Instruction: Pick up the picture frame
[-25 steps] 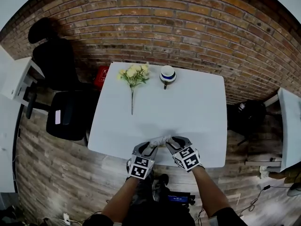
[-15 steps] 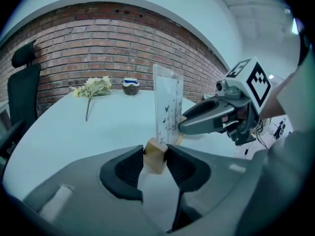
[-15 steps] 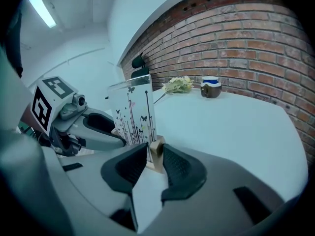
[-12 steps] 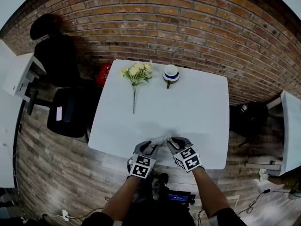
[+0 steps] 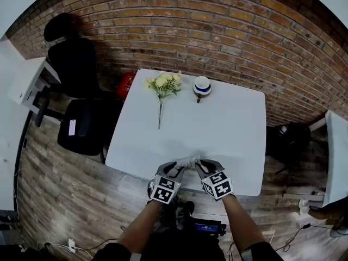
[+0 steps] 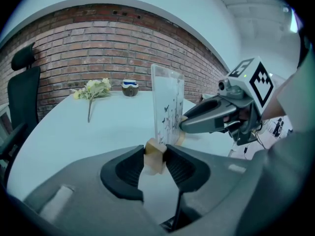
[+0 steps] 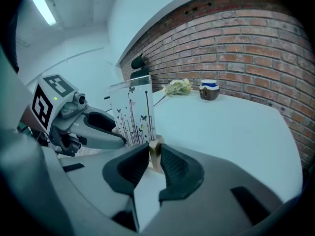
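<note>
**While both claws close: picture frame at the table's near edge**

Head view: picture frame [image 5: 188, 160] upright at the near edge of the white table [image 5: 234, 129], between left gripper [image 5: 180, 167] and right gripper [image 5: 198, 165]. Flowers [image 5: 165, 84] and cup [image 5: 202, 86] lie by the table's far edge.

Left gripper view: 2 jaws closing, set narrow, pads touching the frame's wooden foot [image 6: 154, 159] on the table.

Right gripper view: 2 jaws closing, pads against the second wooden foot [image 7: 155, 150]. The butterfly-printed panel rises above the table.
</note>
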